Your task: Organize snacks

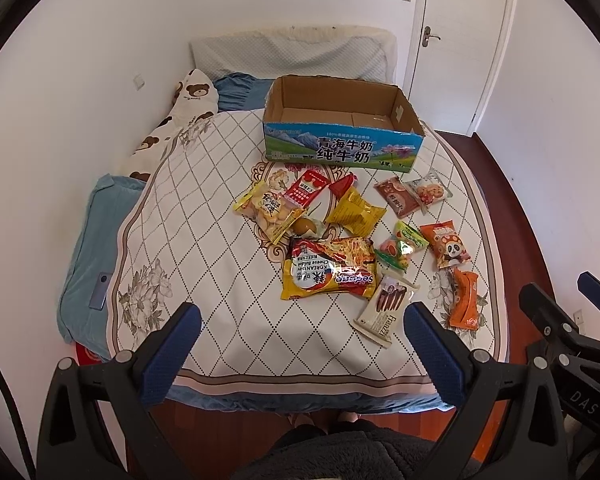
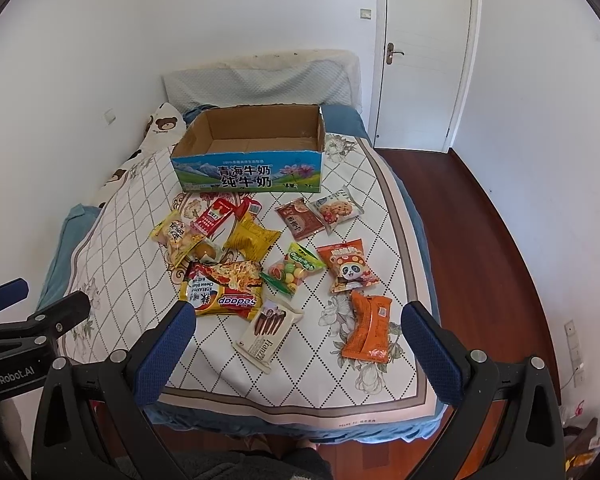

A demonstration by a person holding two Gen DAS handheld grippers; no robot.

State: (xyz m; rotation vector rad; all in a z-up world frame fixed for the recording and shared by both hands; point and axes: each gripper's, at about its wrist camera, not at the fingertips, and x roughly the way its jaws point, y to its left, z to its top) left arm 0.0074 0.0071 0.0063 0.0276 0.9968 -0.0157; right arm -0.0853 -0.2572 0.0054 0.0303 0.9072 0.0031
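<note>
On a bed [image 1: 228, 320] in a small white-walled room lies a quilt printed with a diamond grid and flowers, over a blue sheet. A cardboard milk box [image 1: 342, 148] with its top open and Chinese lettering on its blue and green front sits toward the far end of the quilt. Behind it a pale pillow [image 1: 292, 54] leans on the far wall, and a cream bear-print cushion [image 1: 188, 92] lies at the far left. A white door [image 2: 424, 52] stands shut in the far right corner, above dark red wood floor [image 2: 480, 240].

Snack packets are scattered on the quilt just in front of the box, none inside it. A large yellow and red noodle pack [image 1: 330, 268] lies near the middle, a white packet of chocolate sticks [image 1: 386, 308] just to its near right, and an orange packet [image 2: 368, 326] farther right. A panda-print packet [image 2: 348, 266], a green candy bag [image 2: 294, 270], a yellow pouch [image 1: 354, 210] and a brown packet [image 2: 300, 218] lie beyond them.

Both claws hover over the near edge of the bed. The left gripper [image 1: 302, 326] is spread wide and holds nothing. The right gripper [image 2: 298, 326] is likewise spread wide, with nothing between its blue pads.
</note>
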